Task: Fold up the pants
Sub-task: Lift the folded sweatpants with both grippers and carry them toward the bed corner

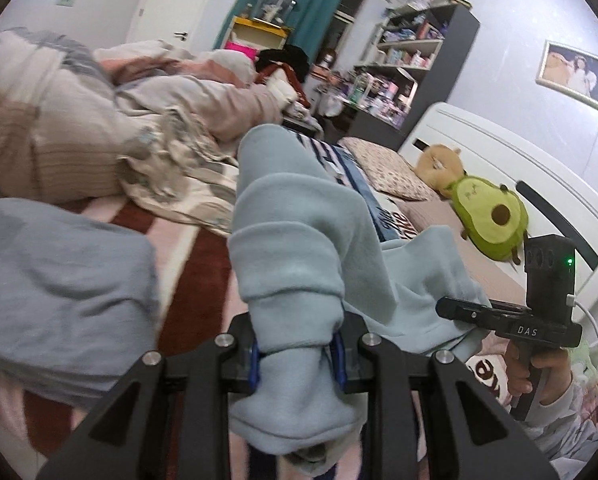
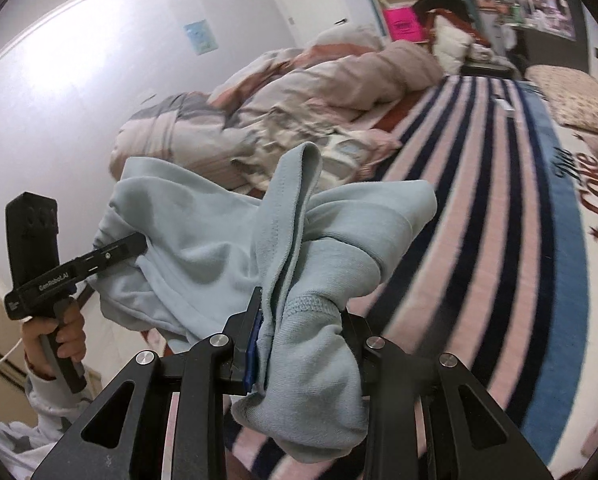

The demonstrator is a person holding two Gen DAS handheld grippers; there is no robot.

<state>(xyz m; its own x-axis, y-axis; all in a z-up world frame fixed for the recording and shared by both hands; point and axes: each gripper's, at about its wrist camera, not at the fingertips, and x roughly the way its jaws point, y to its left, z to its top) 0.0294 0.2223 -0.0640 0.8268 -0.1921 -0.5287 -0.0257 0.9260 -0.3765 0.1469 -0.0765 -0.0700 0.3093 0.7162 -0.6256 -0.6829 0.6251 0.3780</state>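
Pale blue fleece pants (image 1: 299, 248) hang lifted above the bed, bunched and draped between both grippers. My left gripper (image 1: 297, 354) is shut on a thick fold of the pants, which fills the gap between its blue pads. My right gripper (image 2: 301, 344) is shut on another gathered edge of the pants (image 2: 323, 248). In the left wrist view the right gripper's black body (image 1: 539, 320) shows at the lower right, held by a hand. The right wrist view has the left gripper's body (image 2: 59, 272) at the left, its tip buried in the cloth.
Below lies a striped pink, navy and white bedspread (image 2: 479, 184). A rumpled duvet (image 1: 99, 120) is piled at the far side. A grey-blue folded garment (image 1: 59, 280) sits at the left. An avocado plush (image 1: 487, 216), a pillow (image 1: 383, 168) and the white headboard (image 1: 499, 160) stand to the right.
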